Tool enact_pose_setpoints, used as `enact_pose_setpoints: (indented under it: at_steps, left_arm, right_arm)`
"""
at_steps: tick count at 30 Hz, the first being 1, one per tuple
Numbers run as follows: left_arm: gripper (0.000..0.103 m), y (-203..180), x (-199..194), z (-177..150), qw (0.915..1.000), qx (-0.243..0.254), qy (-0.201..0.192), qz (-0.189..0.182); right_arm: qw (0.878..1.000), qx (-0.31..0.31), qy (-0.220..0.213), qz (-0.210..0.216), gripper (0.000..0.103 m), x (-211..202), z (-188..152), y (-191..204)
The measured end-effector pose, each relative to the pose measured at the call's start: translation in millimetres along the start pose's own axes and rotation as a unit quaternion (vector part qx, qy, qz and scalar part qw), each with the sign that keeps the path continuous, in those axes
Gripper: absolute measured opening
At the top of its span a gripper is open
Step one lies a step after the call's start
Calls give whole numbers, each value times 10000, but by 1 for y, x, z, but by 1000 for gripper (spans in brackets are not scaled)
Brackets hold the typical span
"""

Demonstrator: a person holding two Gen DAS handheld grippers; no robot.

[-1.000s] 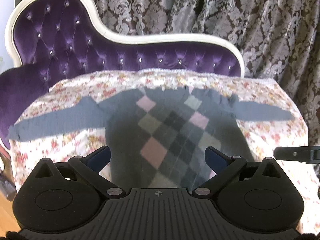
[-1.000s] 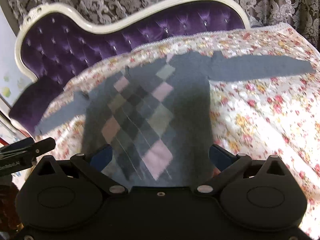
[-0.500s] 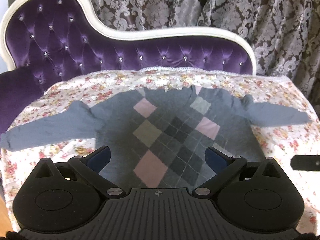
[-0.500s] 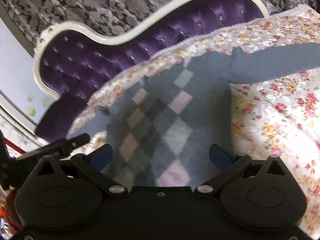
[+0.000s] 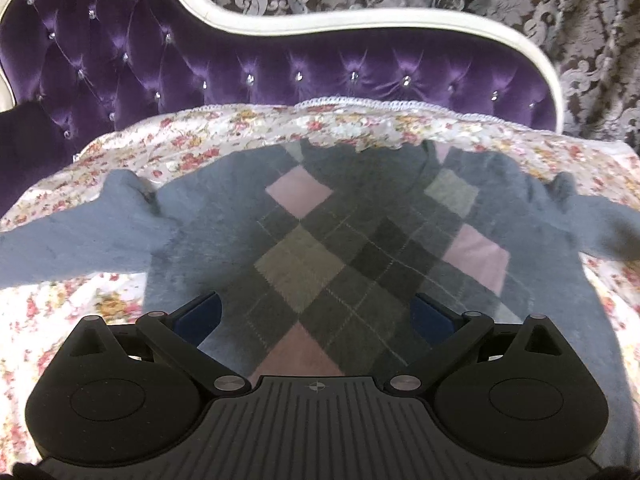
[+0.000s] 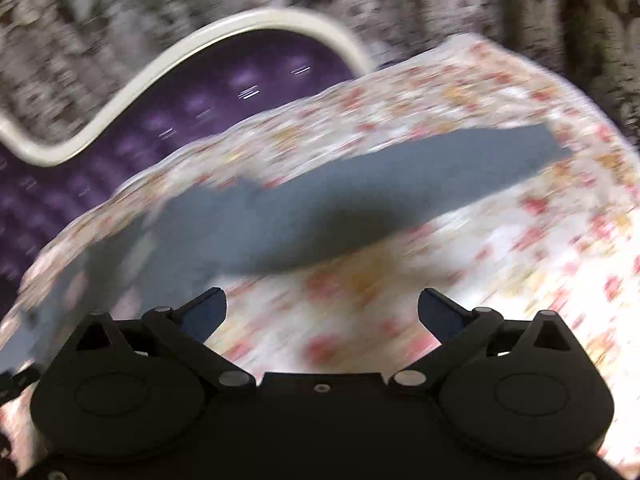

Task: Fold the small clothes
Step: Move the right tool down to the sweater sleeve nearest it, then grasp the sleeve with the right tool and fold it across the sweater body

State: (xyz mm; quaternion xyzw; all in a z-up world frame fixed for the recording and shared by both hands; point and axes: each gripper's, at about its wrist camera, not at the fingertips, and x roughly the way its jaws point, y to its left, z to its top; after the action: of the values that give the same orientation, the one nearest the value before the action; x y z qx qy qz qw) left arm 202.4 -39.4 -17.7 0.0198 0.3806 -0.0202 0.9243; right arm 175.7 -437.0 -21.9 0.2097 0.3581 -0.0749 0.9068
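Observation:
A small grey sweater (image 5: 360, 248) with a pink, olive and dark argyle front lies flat on a floral cloth (image 5: 72, 304), sleeves spread to both sides. My left gripper (image 5: 318, 316) is open and empty, low over the sweater's lower body. My right gripper (image 6: 322, 314) is open and empty, above the floral cloth just in front of the sweater's right sleeve (image 6: 360, 200). The right wrist view is motion-blurred.
The cloth covers the seat of a purple tufted sofa (image 5: 280, 64) with a white curved frame (image 5: 360, 20). Patterned grey curtains (image 5: 580, 12) hang behind it. The cloth's far edge (image 6: 500, 52) shows in the right wrist view.
My left gripper has moved closer to the sweater's body. My right gripper has swung quickly to the right, from over the argyle body to the right sleeve. Both stayed open.

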Motion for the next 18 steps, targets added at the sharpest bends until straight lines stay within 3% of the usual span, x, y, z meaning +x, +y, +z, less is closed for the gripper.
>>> enact_pose_setpoints:
  at_steps: [3, 7, 14, 18]
  left_arm:
    - [101, -4, 17, -1, 10000, 35, 46, 38]
    - [102, -8, 35, -10, 9997, 103, 212, 53]
    - [103, 2, 39, -23, 9997, -24, -49, -256]
    - [103, -2, 41, -24, 9997, 140, -70, -193]
  right_arm:
    - [9985, 146, -126, -513, 92, 20, 16, -29]
    - [9946, 503, -199, -882, 86, 40, 31, -65]
    - [9902, 941, -485, -912, 81, 59, 42, -104]
    - [9861, 1308, -748, -702, 82, 68, 55, -122]
